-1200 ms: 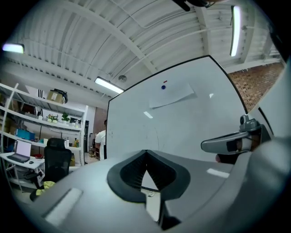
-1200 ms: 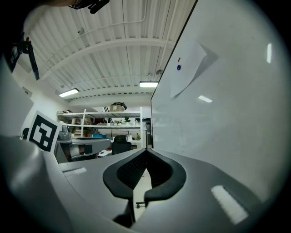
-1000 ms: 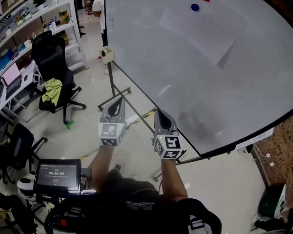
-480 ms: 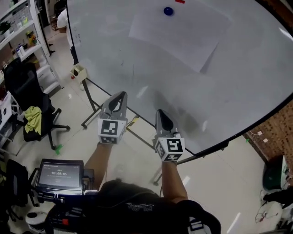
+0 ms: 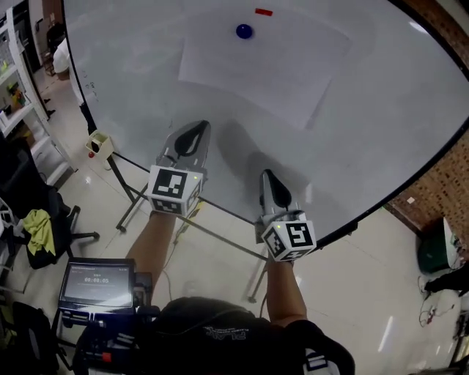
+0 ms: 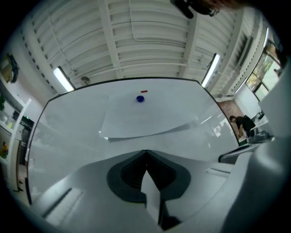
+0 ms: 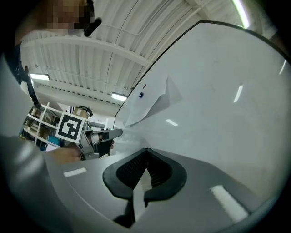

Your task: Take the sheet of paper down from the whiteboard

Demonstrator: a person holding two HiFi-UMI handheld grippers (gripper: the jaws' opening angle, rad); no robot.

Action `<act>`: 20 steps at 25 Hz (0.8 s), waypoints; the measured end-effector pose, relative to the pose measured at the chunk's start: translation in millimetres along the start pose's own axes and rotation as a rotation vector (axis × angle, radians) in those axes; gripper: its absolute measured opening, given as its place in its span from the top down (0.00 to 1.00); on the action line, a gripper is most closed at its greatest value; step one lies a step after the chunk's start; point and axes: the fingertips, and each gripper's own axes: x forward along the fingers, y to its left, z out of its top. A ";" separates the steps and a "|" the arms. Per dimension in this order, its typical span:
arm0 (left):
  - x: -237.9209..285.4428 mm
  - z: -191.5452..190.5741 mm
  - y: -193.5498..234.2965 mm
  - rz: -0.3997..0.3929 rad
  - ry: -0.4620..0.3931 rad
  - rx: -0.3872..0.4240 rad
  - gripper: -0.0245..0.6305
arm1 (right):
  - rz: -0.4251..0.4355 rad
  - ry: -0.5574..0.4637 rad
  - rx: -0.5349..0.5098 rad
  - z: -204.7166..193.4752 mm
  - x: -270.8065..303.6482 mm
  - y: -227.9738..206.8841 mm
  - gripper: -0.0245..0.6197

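Paper (image 5: 256, 67) above left hand-held gripper (image 5: 195, 132)

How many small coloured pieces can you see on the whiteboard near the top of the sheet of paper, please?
2: a round blue piece on the upper part of the sheet of paper, and a small red rectangular piece just above and right of it. None looks hidden.
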 end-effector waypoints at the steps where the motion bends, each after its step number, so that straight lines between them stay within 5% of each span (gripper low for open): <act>1: 7.7 10.2 -1.0 -0.022 -0.017 -0.006 0.96 | -0.006 -0.015 -0.003 9.2 0.3 -4.6 0.94; 3: 20.5 31.8 -1.6 -0.056 -0.053 0.016 0.96 | -0.021 -0.048 0.019 27.8 -0.6 -16.4 0.94; 9: 49.5 78.7 9.3 -0.126 -0.098 0.083 0.85 | 0.018 -0.130 0.338 73.9 2.4 -45.9 0.94; 14: 67.1 109.5 16.4 -0.128 -0.123 0.118 0.78 | 0.050 -0.191 0.379 108.2 -0.9 -52.5 0.85; 20: 84.3 143.4 9.8 -0.130 -0.157 0.166 0.67 | 0.061 -0.163 0.264 128.1 13.7 -46.1 0.74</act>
